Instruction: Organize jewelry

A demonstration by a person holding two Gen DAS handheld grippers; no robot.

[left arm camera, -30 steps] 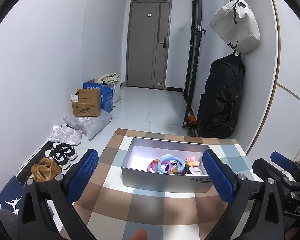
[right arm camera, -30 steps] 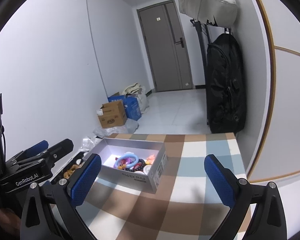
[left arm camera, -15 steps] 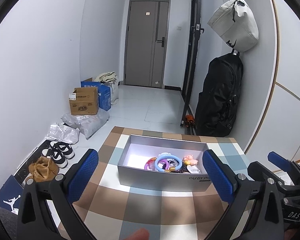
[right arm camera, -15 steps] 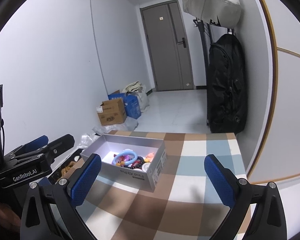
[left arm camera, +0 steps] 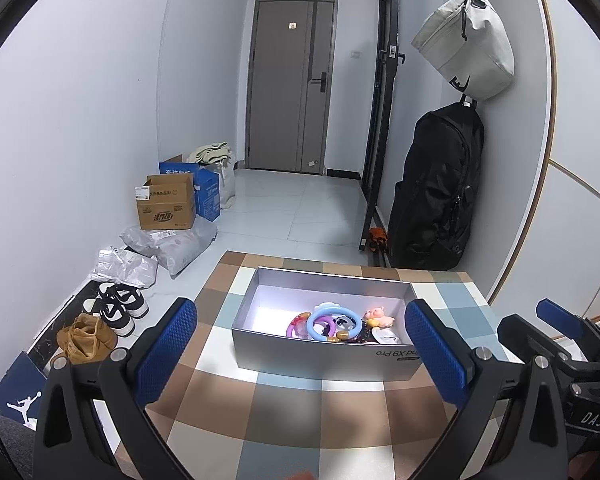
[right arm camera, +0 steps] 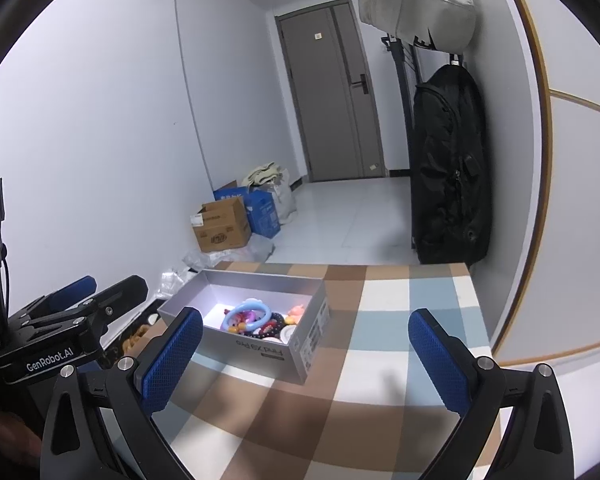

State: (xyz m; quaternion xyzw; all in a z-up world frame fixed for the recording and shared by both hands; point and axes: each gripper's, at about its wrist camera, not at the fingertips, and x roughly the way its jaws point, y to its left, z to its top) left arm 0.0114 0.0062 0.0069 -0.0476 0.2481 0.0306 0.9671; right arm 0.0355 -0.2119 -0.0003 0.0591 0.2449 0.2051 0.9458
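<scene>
On the checked tabletop (left arm camera: 284, 416) in front of you sits the grey box (left arm camera: 324, 354), open at the top, set toward the far edge of the table and a little left of its middle as your right camera shows it (right arm camera: 260, 354). The jewelry lies heaped in the right half of the box: a blue ring (left arm camera: 334, 323) on top, a purple ring (left arm camera: 296, 326) just beside and partly under it, a small pink figure (left arm camera: 378, 317) toward the right wall, and dark beads (left arm camera: 360, 334) under the rings; the left half of the box floor is bare and brightly lit. Your left gripper (left arm camera: 300, 354) hovers short of the box with its blue pads (left arm camera: 166, 350) spread wide, nothing between them, the box framed in the gap. Your right gripper (right arm camera: 304, 360) is likewise spread wide and holds nothing, sitting to the right of the box, over the cloth. Beyond the table you have a grey door (left arm camera: 290, 84), a black backpack (left arm camera: 436, 192) against the right wall with a pale bag (left arm camera: 466, 46) hung above it, and cardboard cartons (left arm camera: 166, 204) and shoes (left arm camera: 116, 308) on the floor at the left
</scene>
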